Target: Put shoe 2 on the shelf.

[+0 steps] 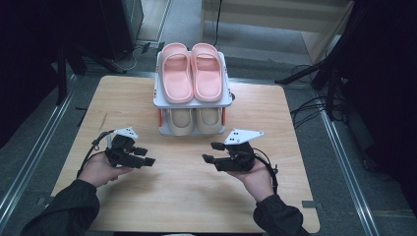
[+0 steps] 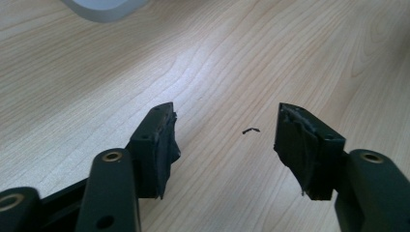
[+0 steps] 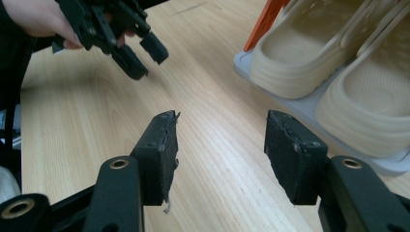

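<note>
Fingers (image 1: 147,156) of our left gripper (image 1: 129,152) and right gripper (image 1: 222,156) stand apart and empty above the bench (image 1: 187,196), near the beige slippers (image 1: 195,119); left fingers (image 2: 157,145) frame bare bench; right fingers (image 3: 295,154) face the beige slippers (image 3: 309,53) on the rack's low shelf (image 3: 309,113), placed for a grab
</note>
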Tool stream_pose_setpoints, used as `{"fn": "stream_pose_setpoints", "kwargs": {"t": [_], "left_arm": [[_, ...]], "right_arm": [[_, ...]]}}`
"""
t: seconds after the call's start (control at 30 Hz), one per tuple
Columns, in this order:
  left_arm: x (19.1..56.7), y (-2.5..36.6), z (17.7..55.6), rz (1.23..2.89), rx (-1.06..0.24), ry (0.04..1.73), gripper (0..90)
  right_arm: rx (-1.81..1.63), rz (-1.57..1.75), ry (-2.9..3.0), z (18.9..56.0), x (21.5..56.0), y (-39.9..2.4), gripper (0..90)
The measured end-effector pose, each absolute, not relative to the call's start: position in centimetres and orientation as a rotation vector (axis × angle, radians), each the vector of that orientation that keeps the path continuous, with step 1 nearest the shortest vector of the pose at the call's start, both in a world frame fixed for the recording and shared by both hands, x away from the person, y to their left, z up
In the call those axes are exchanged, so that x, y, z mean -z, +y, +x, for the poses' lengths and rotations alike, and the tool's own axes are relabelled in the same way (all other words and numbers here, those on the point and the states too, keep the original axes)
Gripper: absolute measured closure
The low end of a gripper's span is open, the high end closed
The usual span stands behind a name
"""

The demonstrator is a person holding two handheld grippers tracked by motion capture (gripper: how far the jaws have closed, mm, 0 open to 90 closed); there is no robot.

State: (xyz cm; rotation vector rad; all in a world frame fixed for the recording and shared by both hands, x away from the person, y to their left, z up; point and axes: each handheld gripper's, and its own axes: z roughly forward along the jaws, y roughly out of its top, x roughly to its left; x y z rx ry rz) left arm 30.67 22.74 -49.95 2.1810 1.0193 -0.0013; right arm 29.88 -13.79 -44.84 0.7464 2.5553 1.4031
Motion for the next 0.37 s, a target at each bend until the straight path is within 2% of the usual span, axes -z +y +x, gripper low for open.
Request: {"fn": "stream_pose_setpoints", "kwargs": {"t": [0.2, 0.37], "left_arm": [[49.8, 22.6, 30.6, 2.164, -0.011, 1.004, 34.8], [49.9, 22.6, 30.6, 2.157, -0.017, 1.004, 32.6]], "right_arm": [[-1.385, 0.729, 2.571, 29.6, 45.6, -13.9, 42.5], [-1.360, 0.678, 2.547, 29.4, 46.4, -13.5, 34.8]]}}
